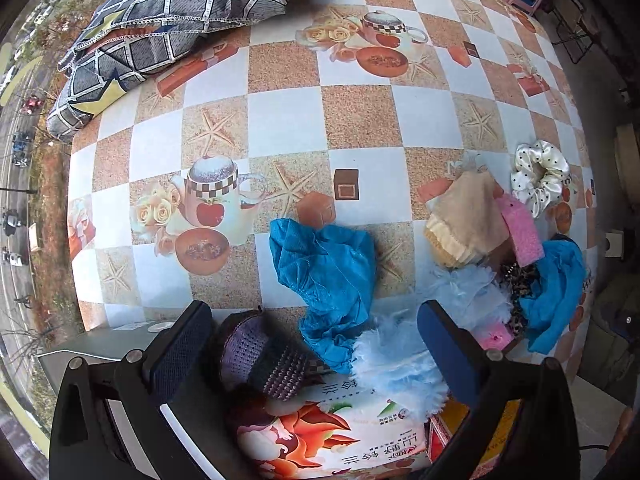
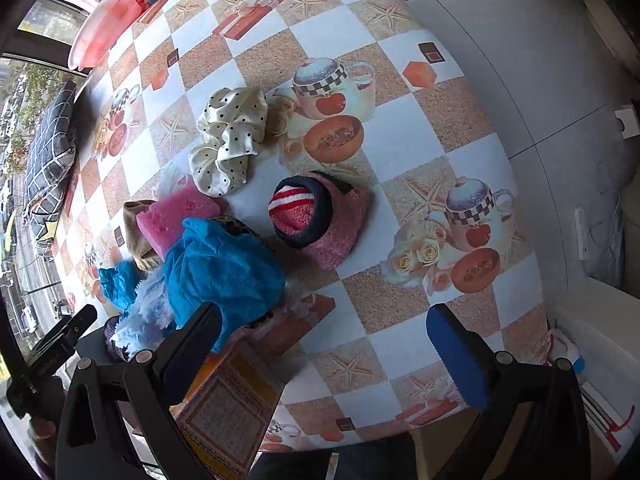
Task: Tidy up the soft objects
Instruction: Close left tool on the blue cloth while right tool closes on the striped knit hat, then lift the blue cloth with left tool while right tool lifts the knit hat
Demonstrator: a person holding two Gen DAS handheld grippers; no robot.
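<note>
Soft things lie in a heap near the table's front edge. In the left wrist view I see a blue cloth point(image 1: 328, 276), a purple knitted piece point(image 1: 260, 356), pale blue fluff point(image 1: 400, 360), a beige cloth point(image 1: 464, 220), a pink sponge point(image 1: 522, 228), a second blue cloth point(image 1: 556, 292) and a polka-dot scrunchie point(image 1: 540, 176). My left gripper point(image 1: 316, 352) is open above the knitted piece and the fluff. In the right wrist view the scrunchie point(image 2: 230, 140), pink sponge point(image 2: 176, 216), blue cloth point(image 2: 224, 272) and a pink knitted hat point(image 2: 320, 220) show. My right gripper point(image 2: 324, 344) is open and empty.
Two checked cushions point(image 1: 168, 20) lie at the table's far left. A flowered package point(image 1: 332, 436) sits under my left gripper. A patterned box point(image 2: 228, 404) lies by the right gripper's left finger. A pink basin point(image 2: 104, 24) stands at the far edge. The tablecloth point(image 1: 356, 120) is checkered.
</note>
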